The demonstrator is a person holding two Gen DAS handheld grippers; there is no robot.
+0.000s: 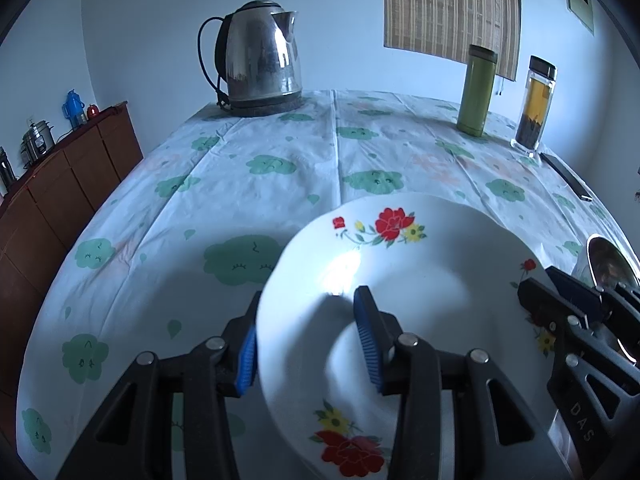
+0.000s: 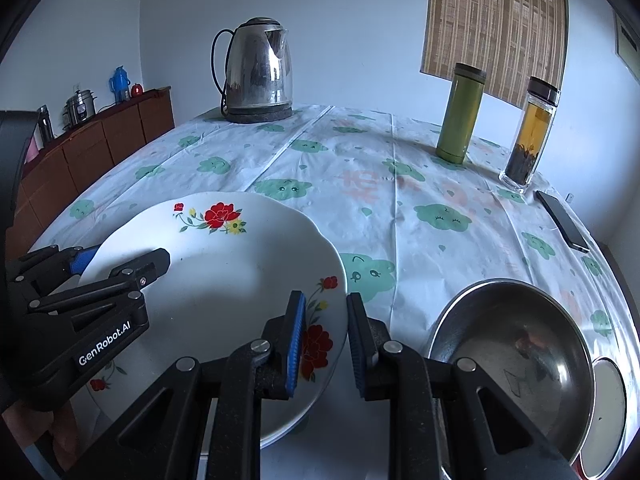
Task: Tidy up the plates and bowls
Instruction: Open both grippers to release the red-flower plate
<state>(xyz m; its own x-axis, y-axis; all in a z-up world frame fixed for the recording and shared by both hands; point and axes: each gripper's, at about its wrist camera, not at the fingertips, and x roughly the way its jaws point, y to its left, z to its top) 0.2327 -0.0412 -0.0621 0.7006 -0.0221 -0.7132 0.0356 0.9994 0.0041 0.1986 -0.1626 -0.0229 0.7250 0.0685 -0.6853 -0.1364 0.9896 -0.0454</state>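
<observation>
Both the left gripper (image 1: 308, 344) and right gripper (image 2: 326, 344) are clenching opposite rims of the glazed, slippery, breakable plate (image 2: 224, 280), holding it lifted over the table's (image 2: 400, 220) near edge.

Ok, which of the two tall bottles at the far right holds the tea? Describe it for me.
Go to the table's far right edge, below the bamboo blind. Two bottles stand there, apart. The tea bottle is the clear one with a dark cap, nearest the phone; the thermos is opaque green.
</observation>
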